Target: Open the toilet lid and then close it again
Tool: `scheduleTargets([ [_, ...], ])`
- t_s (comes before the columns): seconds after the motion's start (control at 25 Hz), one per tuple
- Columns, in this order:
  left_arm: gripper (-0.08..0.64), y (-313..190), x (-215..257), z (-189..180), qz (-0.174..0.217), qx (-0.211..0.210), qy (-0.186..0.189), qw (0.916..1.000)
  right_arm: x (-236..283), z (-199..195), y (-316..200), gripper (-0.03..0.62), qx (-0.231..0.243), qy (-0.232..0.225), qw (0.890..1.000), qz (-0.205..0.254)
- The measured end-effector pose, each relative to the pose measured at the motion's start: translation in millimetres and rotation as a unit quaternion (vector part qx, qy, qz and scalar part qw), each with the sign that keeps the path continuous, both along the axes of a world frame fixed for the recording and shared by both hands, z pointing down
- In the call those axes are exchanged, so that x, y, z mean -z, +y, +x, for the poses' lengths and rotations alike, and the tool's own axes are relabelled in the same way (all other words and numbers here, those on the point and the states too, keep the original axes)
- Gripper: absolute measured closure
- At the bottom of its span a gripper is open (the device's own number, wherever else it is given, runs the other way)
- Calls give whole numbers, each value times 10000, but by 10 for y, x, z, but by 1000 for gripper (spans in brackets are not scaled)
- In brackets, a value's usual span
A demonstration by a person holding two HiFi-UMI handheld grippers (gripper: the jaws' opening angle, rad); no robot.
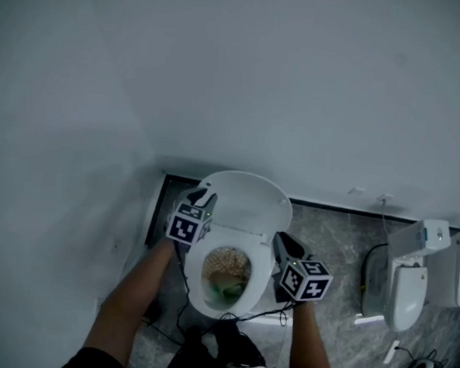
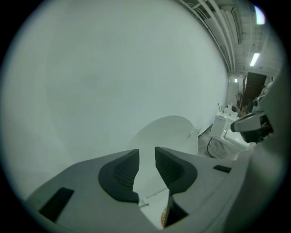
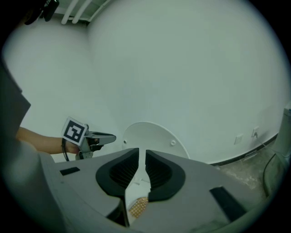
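White wall (image 1: 221, 78) and grey floor (image 1: 335, 240), head view: toilet lid (image 1: 249, 196) stands raised against the wall; left tool (image 1: 201, 198) beside its left edge, right tool (image 1: 282, 242) below its right edge. Left gripper view: jaws moderately apart, gripping nothing, lid beyond. Right gripper view: jaws narrowly apart, gripping nothing; lid beyond, left tool to its left.

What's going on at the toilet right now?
A person is working over a white ceramic toilet with a gripper in each hand. Its white oval lid is raised. The left gripper sits by the lid's left edge and the right gripper by the seat's right side. Both have their jaws apart and hold nothing.
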State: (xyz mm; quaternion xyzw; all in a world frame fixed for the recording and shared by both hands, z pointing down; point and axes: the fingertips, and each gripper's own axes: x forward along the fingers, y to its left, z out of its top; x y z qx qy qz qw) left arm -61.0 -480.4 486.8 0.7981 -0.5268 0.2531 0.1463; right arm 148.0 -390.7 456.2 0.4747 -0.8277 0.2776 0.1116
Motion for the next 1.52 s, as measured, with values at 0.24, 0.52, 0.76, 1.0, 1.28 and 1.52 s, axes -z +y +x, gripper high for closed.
scheduleTargets([
  [0.24,405,-413,-94,-57,-62,-101,-272,9996,128,-42,50,532,36,14,10000,24],
  [0.52,342,-717,-244,-114,-159,-270,-654,9974,81,19,86,532,40,169,9998,-72],
  [0.76,353,-711,-353,-7,-450,-511,-479,9965,-101,65,155,532,-5,259,9993,-252],
  [1.0,380,-612,-330,-56,-279,-518,-483,9971,-176,53,248,552,-34,220,9990,-387],
  [1.28,383,-330,-277,-58,-272,-513,-222,9981,-260,-108,366,552,42,174,9986,-498],
  [1.52,382,-3,-264,-52,-301,-551,-155,9979,-310,-269,509,552,107,139,9981,-584],
])
